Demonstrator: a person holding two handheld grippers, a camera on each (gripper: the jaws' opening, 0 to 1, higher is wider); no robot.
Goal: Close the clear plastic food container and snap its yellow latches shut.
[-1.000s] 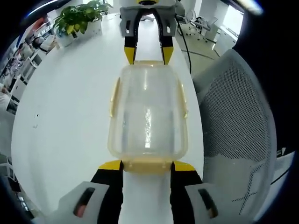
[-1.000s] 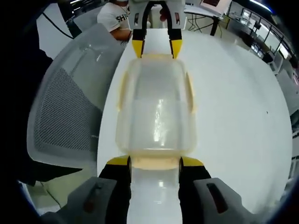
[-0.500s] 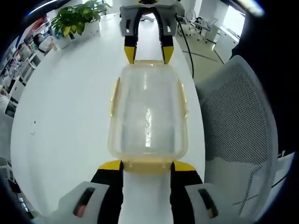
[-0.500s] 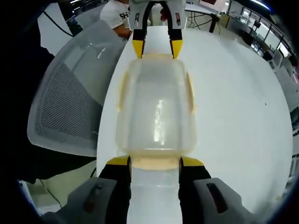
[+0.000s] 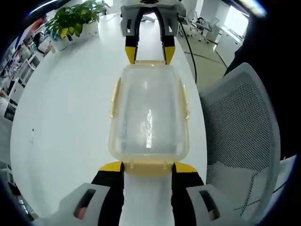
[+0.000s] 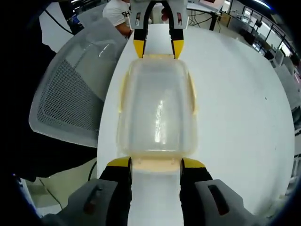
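Both tongs stand with jaws apart at opposite short ends of the clear container (image 5: 148,117), which lies lengthwise at frame centre on the white table (image 5: 66,108). Left tongs (image 5: 148,170) flank its near yellow latch (image 5: 148,165) at the bottom; right tongs (image 6: 155,167) likewise. A mesh chair (image 5: 240,127) stands right.

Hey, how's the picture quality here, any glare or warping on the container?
Left gripper view: a bright vertical glare streak on the container lid, and fisheye bends the table edge and chair. Right gripper view: similar glare on the lid; the far background curves and looks soft.
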